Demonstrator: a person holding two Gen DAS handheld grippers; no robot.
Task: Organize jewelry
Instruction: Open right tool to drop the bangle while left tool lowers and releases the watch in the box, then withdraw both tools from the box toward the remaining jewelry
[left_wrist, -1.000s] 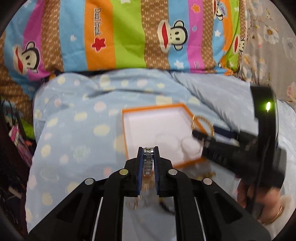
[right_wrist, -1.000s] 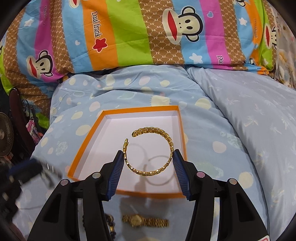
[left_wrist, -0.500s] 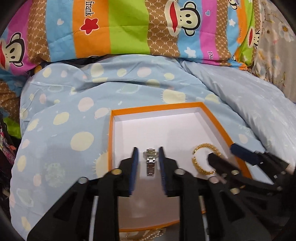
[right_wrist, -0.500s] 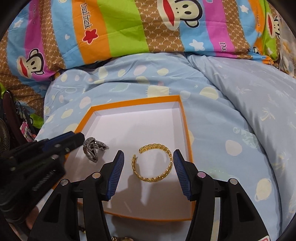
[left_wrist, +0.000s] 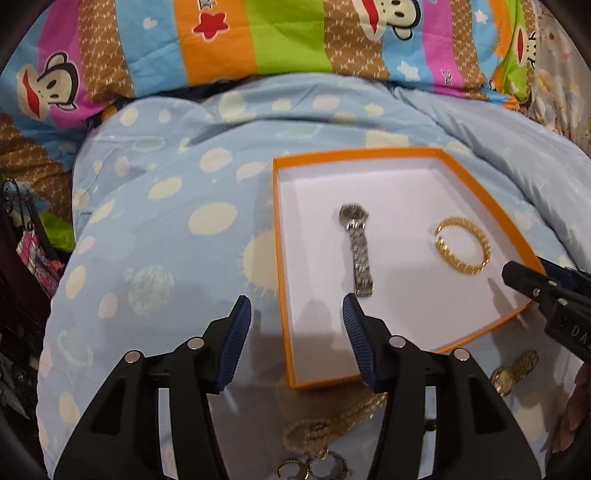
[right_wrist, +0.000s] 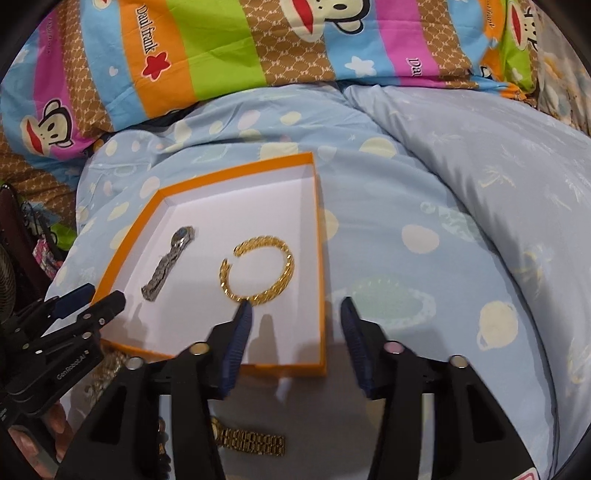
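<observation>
Silver watch: lies flat on the white floor of the box, dial end away from the left gripper, strap end just ahead of that gripper's right fingertip; not touched by either claw.
Gold bangle: open-ended chain-link cuff, flat on the box floor, right of the silver watch and apart from it; its near edge sits right at the tip of the right gripper's left finger, and contact cannot be told.
Orange box: shallow, white inside, orange rim, resting on the bedding; its near-left corner falls between the left gripper's fingers, its near-right corner between the right gripper's fingers.
Left gripper: jaws apart and just been opening; no jewelry between the pads, only bedding and the box rim below.
Right gripper: jaws apart though just been closing; nothing gripped, with box floor and rim beneath the gap.
Gold watch: on the bedding outside the box, under the right gripper's body.
Gold chain: loose heap on the bedding below the left gripper, blurred, with some small rings nearby.
Blue spotted duvet: surface under everything.
Striped monkey-print bedding: far beyond both claws.
</observation>
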